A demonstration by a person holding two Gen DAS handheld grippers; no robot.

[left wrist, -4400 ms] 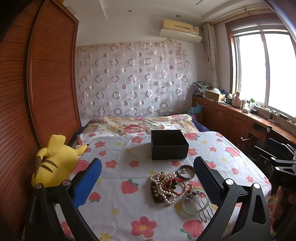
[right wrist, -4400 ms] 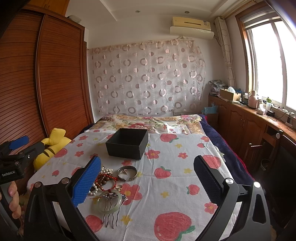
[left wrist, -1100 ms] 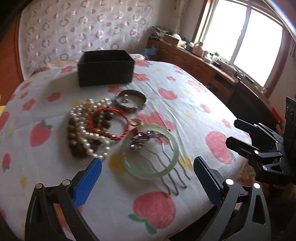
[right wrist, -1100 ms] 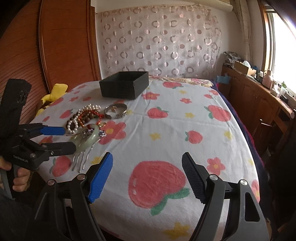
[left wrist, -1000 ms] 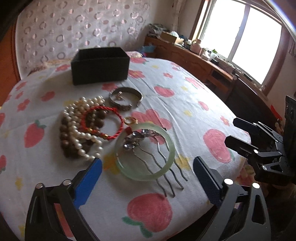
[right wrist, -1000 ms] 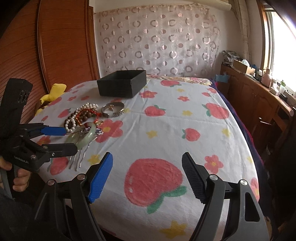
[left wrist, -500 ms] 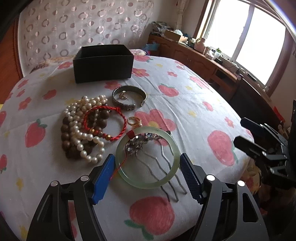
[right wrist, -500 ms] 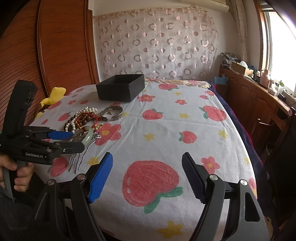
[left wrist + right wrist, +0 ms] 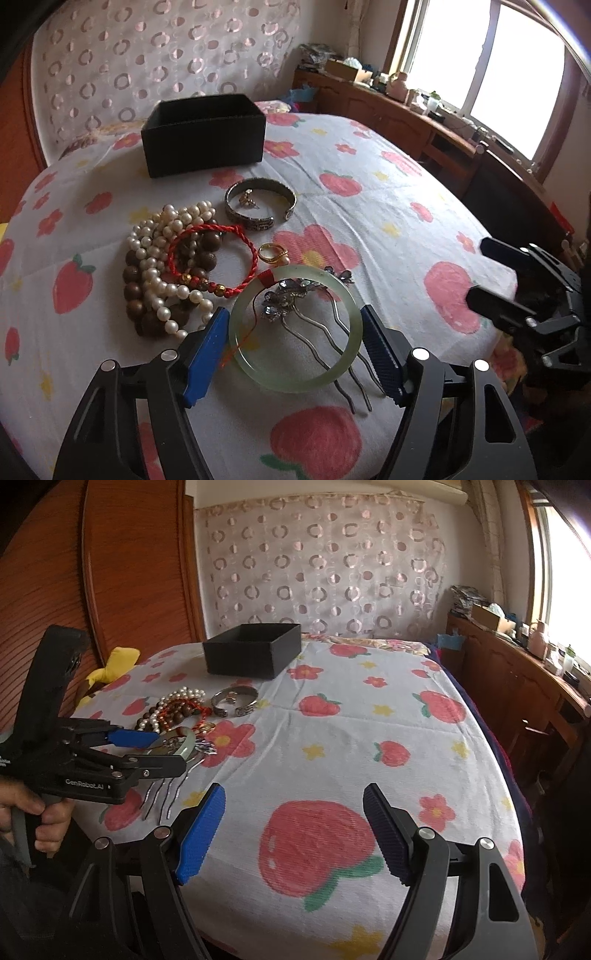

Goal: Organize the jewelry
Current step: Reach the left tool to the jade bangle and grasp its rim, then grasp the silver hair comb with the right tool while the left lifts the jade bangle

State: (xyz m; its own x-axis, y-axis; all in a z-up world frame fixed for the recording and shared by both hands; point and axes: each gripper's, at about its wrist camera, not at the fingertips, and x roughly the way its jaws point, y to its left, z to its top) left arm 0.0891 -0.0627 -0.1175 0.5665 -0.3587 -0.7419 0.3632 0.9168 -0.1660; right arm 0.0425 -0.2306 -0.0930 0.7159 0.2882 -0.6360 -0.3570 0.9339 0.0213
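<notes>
Left gripper [image 9: 293, 347] at lower centre, pads against both sides of the jade bangle [image 9: 295, 382] on the bed [image 9: 369, 206], gripping it. Right gripper [image 9: 293, 823] wide, empty. Black box [image 9: 205, 134] upper left.

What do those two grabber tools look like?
Both are black plastic frames with silver screws. Each has one bright blue ribbed pad and one dark ribbed pad. The left tool shows white lettering on its side in the right wrist view. The right tool matches it.
</notes>
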